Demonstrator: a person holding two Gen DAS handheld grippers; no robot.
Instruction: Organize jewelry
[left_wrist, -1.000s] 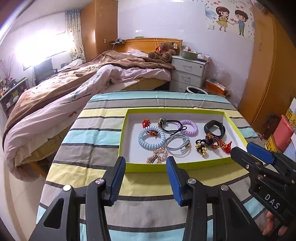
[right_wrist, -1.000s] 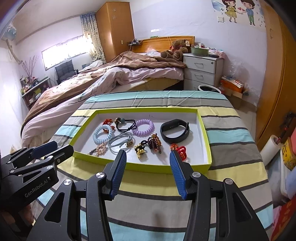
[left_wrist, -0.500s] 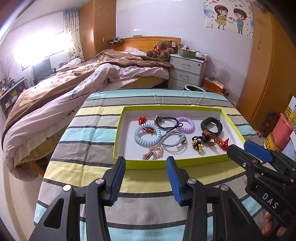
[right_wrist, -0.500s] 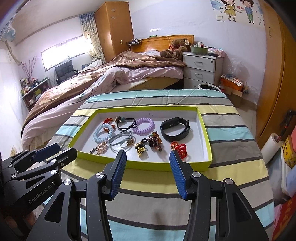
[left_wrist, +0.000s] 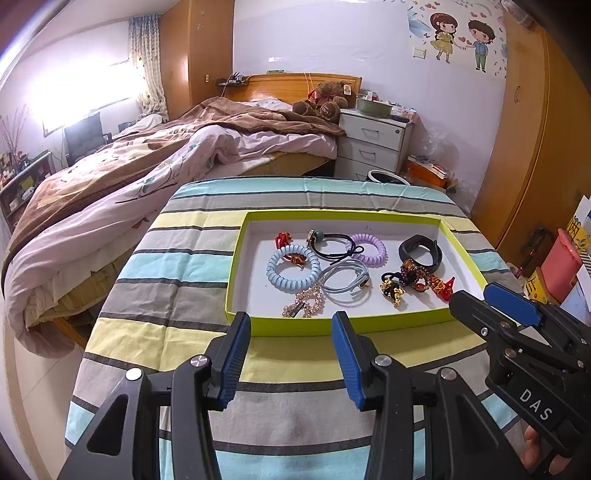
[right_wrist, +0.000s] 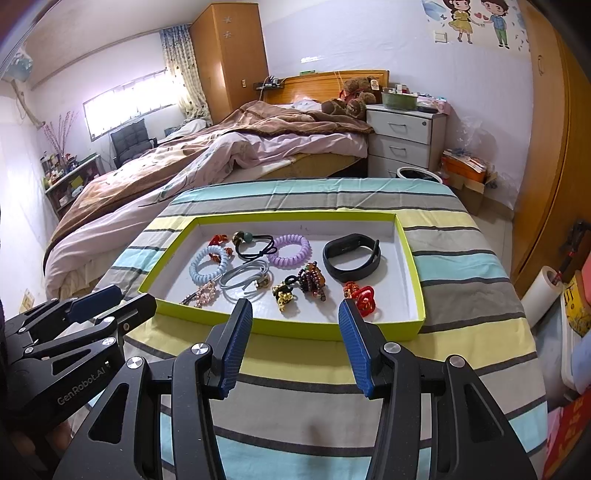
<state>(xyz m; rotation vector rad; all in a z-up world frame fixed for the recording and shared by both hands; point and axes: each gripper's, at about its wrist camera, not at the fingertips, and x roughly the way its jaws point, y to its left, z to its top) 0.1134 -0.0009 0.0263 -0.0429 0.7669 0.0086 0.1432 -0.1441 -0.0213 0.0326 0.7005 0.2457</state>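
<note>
A lime-green tray (left_wrist: 255, 328) with a white floor lies on the striped cloth. In it are a light blue spiral hair tie (left_wrist: 293, 267), a purple spiral tie (left_wrist: 369, 251), a black wristband (right_wrist: 351, 258), a black elastic (left_wrist: 332, 243), a grey cord loop (left_wrist: 345, 282), a pink-gold chain (left_wrist: 304, 304), a beaded charm cluster (right_wrist: 299, 284) and a red clip (right_wrist: 364, 301). My left gripper (left_wrist: 291, 325) hovers open just before the tray's near rim, nothing between its fingers. My right gripper (right_wrist: 295, 306) stands open the same way, to the right of the left one.
The striped cloth (left_wrist: 177, 280) covers a small table whose edges drop off left and right. A bed (left_wrist: 147, 177) lies behind at the left and a white drawer unit (left_wrist: 373, 144) behind the table. Boxes and a pink bin (left_wrist: 561, 266) crowd the right.
</note>
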